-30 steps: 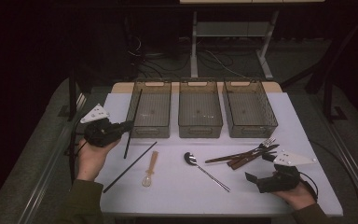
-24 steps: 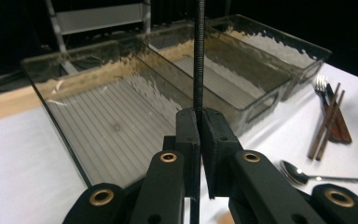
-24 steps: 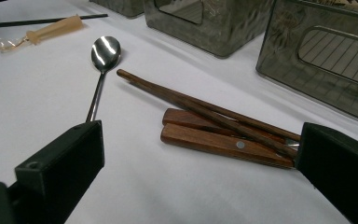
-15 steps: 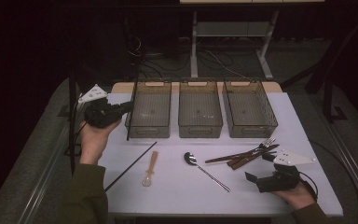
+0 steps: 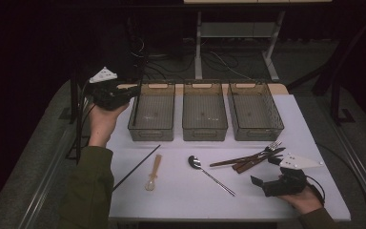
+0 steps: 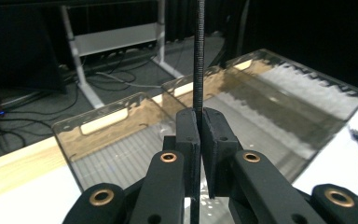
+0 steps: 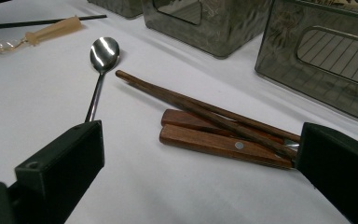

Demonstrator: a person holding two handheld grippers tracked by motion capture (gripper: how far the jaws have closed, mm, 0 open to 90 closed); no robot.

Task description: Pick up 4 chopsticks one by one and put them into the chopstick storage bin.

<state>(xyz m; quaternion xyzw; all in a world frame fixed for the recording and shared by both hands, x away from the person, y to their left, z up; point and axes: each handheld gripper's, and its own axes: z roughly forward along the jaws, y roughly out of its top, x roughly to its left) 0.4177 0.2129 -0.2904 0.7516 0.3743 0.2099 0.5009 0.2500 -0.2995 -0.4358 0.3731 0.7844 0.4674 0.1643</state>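
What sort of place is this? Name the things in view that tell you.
Probably a lab or studio set up for recording, not a kitchen: a white table in a dark room, cables on the floor, and three clear bins lined up beside loose cutlery.

The thin black chopstick (image 6: 198,56), a straight rod with a finely ribbed surface, stood upright between the pads of my left gripper (image 6: 199,135), which were clamped on it partway along its length. It rose out the top of the left gripper view and ran down below the pads. It hung by the left end of the leftmost clear plastic bin (image 5: 152,112), at its far corner.
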